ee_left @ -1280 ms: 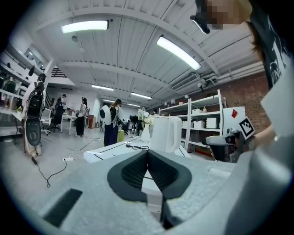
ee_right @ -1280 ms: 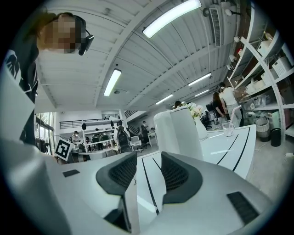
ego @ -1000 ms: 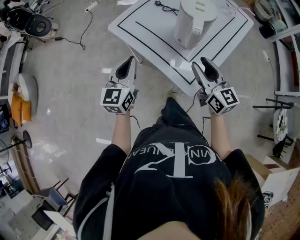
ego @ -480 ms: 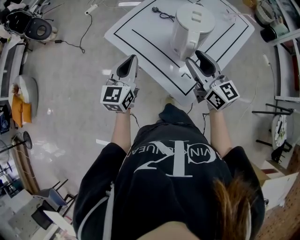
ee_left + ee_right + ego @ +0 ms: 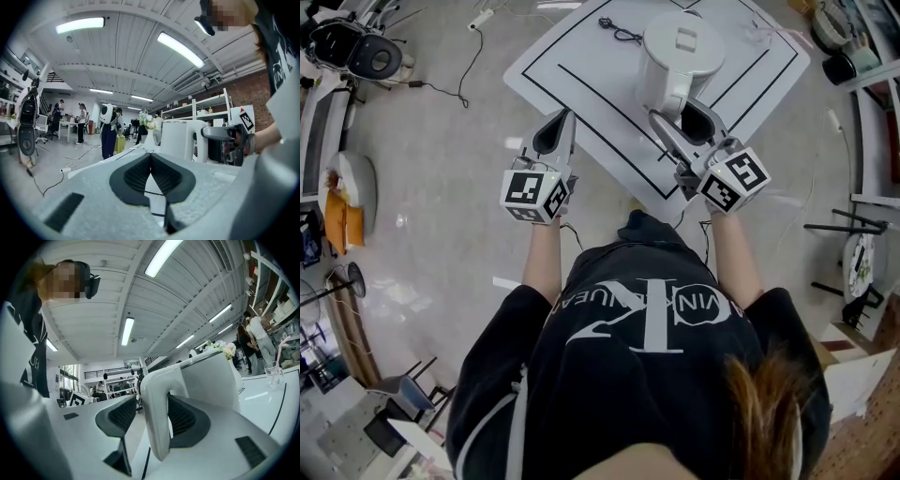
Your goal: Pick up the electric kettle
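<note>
Right gripper [image 5: 676, 112] lining up on the electric kettle [image 5: 682, 49] handle [image 5: 157, 413]

The kettle is standing upright on the white table [image 5: 581, 58], close to the edge nearest the person. The right jaws are opening and straddling the handle, not yet pressing it. The left gripper [image 5: 565, 118] is hanging clenched and empty by the table's left edge. The approach seems nearly done; next the jaws need to close squarely on the handle before lifting.

Shirt back [image 5: 647, 319], behind the left gripper [image 5: 566, 116]: large white "K" monogram crossed by a line of small capitals. "VIN K" is legible at the end far from that gripper, the rest creased. The gripper's cube [image 5: 532, 197] has black-and-white square codes, no letters.
</note>
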Motion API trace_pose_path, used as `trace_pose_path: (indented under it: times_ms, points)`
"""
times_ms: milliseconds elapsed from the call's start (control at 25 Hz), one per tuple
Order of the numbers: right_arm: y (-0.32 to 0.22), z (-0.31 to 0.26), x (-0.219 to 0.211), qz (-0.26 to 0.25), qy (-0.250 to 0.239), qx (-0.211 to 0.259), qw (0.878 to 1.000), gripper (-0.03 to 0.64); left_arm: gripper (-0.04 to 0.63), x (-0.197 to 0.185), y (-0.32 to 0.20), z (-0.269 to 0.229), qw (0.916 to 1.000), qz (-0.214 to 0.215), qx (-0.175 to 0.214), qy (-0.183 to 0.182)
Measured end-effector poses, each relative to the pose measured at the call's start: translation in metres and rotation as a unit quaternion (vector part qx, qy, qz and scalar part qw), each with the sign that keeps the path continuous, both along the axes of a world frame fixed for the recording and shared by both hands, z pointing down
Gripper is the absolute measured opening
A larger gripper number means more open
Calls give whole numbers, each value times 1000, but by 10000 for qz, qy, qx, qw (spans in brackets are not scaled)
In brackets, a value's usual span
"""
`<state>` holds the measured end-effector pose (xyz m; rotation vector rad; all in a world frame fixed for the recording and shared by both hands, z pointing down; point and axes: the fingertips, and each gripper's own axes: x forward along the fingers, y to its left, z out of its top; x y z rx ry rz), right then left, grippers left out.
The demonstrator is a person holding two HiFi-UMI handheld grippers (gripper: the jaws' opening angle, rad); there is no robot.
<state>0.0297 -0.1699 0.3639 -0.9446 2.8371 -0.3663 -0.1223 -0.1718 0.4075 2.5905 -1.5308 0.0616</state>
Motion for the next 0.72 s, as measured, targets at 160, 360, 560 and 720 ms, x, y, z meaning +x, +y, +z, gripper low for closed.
trace_pose_path:
  times_ms: [160,360,560,720]
  points:
    - [-5,0,-6,-88,18,-41,10000,206,11,-2,-3,3,10000,-72,-61,-1]
    - [-8,1,-12,-176,24,-60,9998,204,11,-2,-4,7,9998,-170,-90,-16]
    - [-11,0,-17,-220,89,-40,9997,187,11,-6,-5,12,9995,-274,-157,-3]
    - [-13,2,-19,-136,323,-35,9994,164,11,-9,-4,20,9991,-297,-286,18]
